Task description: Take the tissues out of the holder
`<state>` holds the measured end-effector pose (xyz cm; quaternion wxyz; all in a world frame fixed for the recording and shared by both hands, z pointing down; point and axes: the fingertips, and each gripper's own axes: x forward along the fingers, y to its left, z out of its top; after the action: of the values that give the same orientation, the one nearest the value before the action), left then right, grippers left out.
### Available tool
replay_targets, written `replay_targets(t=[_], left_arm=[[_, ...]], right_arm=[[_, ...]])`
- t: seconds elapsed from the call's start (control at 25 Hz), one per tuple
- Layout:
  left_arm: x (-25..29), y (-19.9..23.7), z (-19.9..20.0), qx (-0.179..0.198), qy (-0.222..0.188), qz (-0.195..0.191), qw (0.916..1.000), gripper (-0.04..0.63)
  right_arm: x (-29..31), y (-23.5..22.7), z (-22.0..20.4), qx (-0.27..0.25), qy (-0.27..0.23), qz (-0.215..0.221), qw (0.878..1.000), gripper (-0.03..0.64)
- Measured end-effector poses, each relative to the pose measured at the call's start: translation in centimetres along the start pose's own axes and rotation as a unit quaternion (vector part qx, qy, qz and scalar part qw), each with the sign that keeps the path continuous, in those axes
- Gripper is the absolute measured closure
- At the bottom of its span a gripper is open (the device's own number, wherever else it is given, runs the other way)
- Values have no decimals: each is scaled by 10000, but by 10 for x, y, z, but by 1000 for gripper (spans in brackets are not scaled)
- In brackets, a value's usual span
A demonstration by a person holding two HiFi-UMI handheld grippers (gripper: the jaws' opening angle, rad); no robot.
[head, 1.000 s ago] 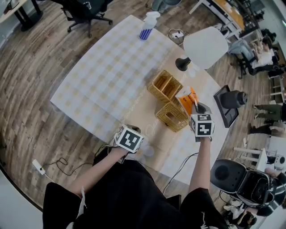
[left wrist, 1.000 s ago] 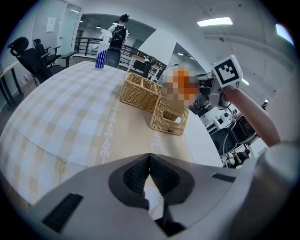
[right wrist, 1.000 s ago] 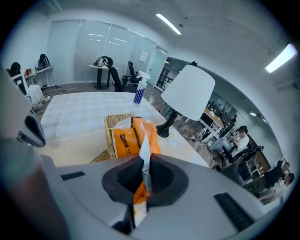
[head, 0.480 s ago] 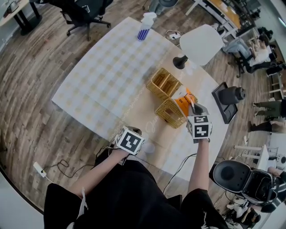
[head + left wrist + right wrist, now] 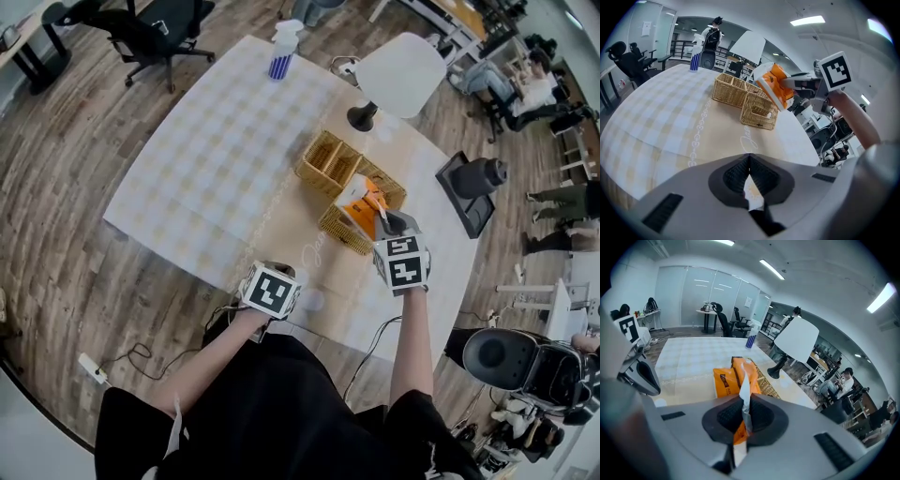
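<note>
The right tongs (image 5: 744, 414) are clenched on the end seam of the one orange tissue pack (image 5: 359, 204), a thin flap that suits a pinch, so the pack hangs tilted just above the wicker holder (image 5: 336, 231) near the surface's (image 5: 206, 159) right edge. The left tongs (image 5: 749, 174), clenched on nothing, wait at the near edge. There are two wicker baskets: the holder and a divided one (image 5: 328, 161)
</note>
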<state>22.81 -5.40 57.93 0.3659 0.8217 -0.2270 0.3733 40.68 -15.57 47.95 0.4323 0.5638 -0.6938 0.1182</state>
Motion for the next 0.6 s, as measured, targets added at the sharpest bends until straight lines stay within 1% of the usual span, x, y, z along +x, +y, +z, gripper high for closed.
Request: replay_targets(t=[0.36, 0.6], left_arm=[[-10, -3, -26, -170, -1, 161, 9997, 597], [-11, -17, -48, -216, -12, 213, 9995, 597]], right_arm=[[-17, 41, -15, 10, -54, 258, 9997, 603], [-30, 69, -35, -9, -51, 489, 9988, 603]])
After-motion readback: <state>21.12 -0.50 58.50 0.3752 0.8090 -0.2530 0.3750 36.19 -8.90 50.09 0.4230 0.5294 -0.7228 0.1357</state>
